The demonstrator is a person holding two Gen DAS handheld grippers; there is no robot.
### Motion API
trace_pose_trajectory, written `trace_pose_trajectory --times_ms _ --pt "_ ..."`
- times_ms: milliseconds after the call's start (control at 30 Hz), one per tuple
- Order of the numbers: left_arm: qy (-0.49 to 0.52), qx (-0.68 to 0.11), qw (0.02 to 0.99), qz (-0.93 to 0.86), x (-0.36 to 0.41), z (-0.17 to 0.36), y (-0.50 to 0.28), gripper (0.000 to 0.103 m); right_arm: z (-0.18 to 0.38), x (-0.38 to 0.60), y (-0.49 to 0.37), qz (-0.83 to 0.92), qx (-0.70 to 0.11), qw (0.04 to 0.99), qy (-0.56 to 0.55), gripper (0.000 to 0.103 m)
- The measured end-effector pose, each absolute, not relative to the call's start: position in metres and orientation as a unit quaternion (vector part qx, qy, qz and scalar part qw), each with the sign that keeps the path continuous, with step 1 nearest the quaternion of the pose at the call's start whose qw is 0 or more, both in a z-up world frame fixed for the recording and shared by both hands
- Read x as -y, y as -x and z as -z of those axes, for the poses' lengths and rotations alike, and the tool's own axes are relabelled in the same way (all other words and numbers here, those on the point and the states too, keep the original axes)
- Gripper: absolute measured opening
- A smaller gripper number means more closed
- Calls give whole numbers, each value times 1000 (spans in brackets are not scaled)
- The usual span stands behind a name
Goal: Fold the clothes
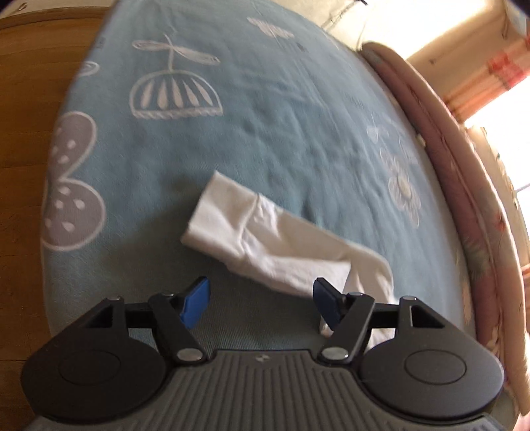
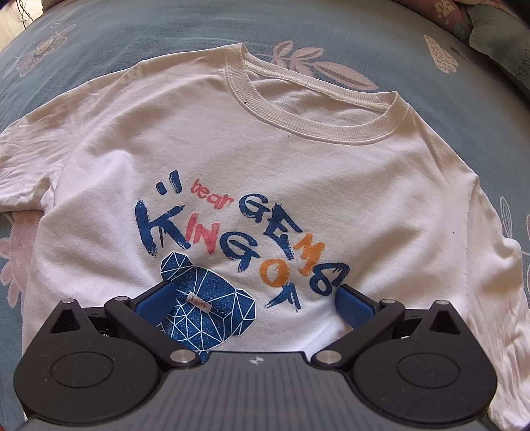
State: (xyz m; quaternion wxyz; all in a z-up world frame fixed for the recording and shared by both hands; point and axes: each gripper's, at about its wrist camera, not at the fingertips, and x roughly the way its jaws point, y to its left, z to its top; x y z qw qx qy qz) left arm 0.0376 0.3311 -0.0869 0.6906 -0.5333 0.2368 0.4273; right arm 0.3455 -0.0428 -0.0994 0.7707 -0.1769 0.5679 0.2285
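A: Status, left side first?

B: My left gripper [image 1: 261, 303] hangs over the bed [image 1: 265, 126], jaws apart, nothing between them. Just past its tips lies the sleeve [image 1: 261, 232] of the white t-shirt [image 2: 265, 185], stretched out flat. I read that as laid out ready for a fold inward.

A: And the right?

B: My right gripper [image 2: 256, 303] points steeply down over the chest, jaws wide, not pinching cloth as far as I can tell. The shirt lies face up, collar [image 2: 318, 109] far from me, spread flat on the blue sheet [image 2: 165, 30]. No fold made in the body yet, I judge.

A: Any text?

B: Print [image 2: 238, 238] reads "bear", "KING", "GEMS", then further characters I can't make out, above a blue faceted bear head. Its small tag is too tiny to read.
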Motion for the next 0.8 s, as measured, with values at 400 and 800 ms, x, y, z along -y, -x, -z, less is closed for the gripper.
trace_pose_trajectory --times_ms 400,800 --pt "600 -129 678 -403 -356 117 -34 79 100 44 -344 -230 -563 775 175 103" --pt "597 -98 691 -396 -364 122 -29 79 99 47 -342 -227 -560 779 169 103"
